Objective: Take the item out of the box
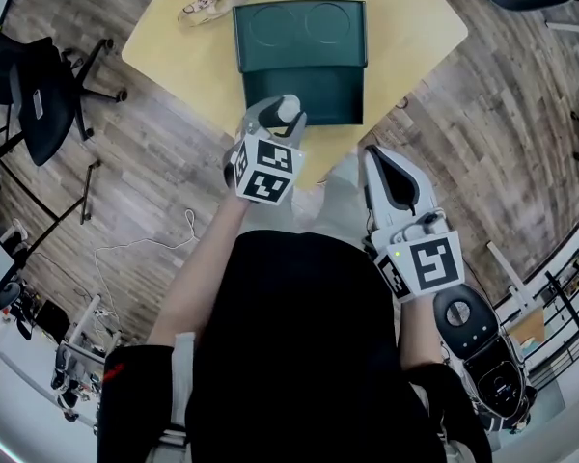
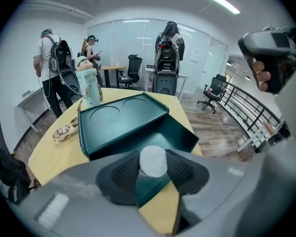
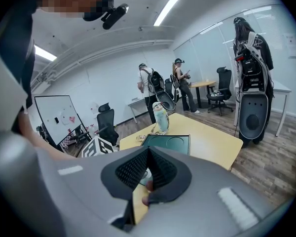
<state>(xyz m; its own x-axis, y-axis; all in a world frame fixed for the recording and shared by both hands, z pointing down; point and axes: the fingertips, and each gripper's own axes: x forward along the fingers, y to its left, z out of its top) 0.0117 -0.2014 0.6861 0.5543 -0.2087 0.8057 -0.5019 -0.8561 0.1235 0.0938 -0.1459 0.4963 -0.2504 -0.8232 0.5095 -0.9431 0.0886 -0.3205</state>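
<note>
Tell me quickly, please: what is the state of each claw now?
Left claw: closed on the white item.
Right claw: closed, holding nothing.

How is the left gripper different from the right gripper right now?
The left gripper clamps a white item in its fingers; the right gripper has its fingers shut on nothing. The left gripper reaches over the green box; the right gripper hangs back near the table edge. Both are gray and carry a marker cube.
</note>
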